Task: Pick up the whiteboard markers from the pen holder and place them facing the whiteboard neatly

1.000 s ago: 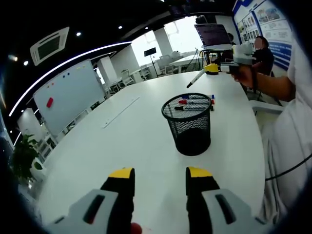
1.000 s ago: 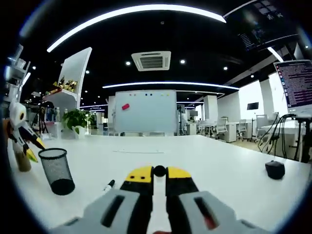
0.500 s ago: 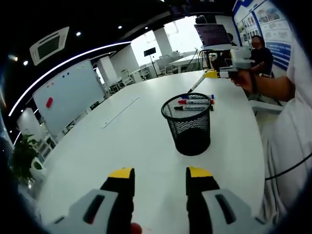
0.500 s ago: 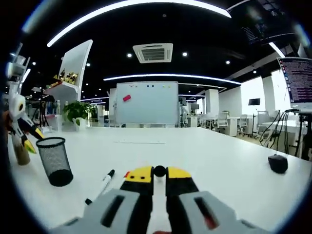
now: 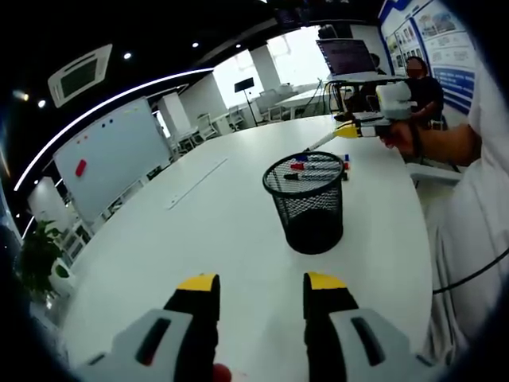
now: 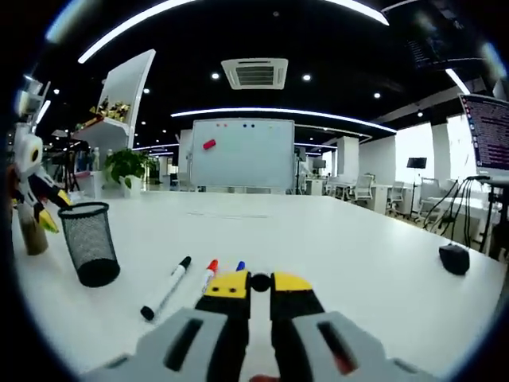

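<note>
**Marker in right fingers, coming down beside the laid row**

Open-plan office, ceiling strip lights, big white smooth tabletop (image 5: 199,239) with rounded edge. Whiteboard (image 6: 242,153) standing well beyond the tabletop's far edge, flat, glossy, red eraser stuck on it.

Pen holder (image 5: 306,203): black wire mesh, round, upright, open top, out on the tabletop, nearer the person's edge than the whiteboard edge. Cannot tell if any markers remain inside; coloured caps show past its rim.

Three already laid flat just beyond the holder: black-capped marker (image 6: 165,290) with white barrel, red-capped marker (image 6: 210,269), blue-capped marker (image 6: 240,266). Side by side, roughly parallel, caps toward the whiteboard, so presumably the neat row the task wants.

Right gripper (image 6: 259,285): yellow-tipped fingers almost closed, pinching a fourth marker (image 5: 320,142), slim white plastic barrel. Seen end-on between the fingers in the right gripper view, so aimed along the fingers at the whiteboard; held low near the row, likely for laying it next to the blue one.

Left gripper (image 5: 262,293): fingers well apart, nothing between them, hanging above the tabletop's near edge, apparently waiting.

Dark mouse (image 6: 454,259) far off toward the right edge.
</note>
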The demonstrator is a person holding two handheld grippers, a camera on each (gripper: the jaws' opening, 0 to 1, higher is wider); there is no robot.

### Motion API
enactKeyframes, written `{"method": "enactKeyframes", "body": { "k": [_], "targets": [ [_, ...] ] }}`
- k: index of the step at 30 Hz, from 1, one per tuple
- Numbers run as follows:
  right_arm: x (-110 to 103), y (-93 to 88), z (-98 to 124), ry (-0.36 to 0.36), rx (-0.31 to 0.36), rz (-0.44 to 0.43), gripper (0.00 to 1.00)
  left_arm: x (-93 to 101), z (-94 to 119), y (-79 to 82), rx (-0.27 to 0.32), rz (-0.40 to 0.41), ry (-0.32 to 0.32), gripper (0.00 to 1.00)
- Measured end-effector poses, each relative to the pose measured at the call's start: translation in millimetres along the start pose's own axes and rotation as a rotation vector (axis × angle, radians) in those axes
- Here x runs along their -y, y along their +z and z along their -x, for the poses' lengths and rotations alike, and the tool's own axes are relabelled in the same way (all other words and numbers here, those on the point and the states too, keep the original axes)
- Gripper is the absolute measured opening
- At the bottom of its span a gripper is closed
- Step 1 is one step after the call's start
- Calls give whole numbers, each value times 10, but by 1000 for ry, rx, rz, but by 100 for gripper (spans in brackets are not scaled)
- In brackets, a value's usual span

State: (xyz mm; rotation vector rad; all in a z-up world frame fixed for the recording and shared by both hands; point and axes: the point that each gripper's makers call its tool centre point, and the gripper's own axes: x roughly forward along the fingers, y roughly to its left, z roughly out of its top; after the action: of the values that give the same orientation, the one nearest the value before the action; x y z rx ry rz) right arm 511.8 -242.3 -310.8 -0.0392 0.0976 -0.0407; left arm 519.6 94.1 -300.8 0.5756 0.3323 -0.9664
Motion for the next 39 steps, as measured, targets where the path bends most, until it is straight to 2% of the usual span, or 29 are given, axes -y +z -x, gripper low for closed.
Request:
{"method": "enactKeyframes", "body": {
  "k": [11, 17, 31, 39],
  "targets": [
    [-12, -101, 41, 4, -54, 1, 8, 5, 4, 10, 5, -4, 1, 44],
    [5, -140, 54, 16, -70, -39, 8, 4, 1, 9, 5, -4, 0, 44],
    [-16, -269, 45, 35, -123, -52, 8, -7, -8, 3, 6, -8, -3, 44],
    [-28, -337, 41, 37, -152, -29, 8, -6, -11, 1, 5, -9, -3, 44]
  ]
}}
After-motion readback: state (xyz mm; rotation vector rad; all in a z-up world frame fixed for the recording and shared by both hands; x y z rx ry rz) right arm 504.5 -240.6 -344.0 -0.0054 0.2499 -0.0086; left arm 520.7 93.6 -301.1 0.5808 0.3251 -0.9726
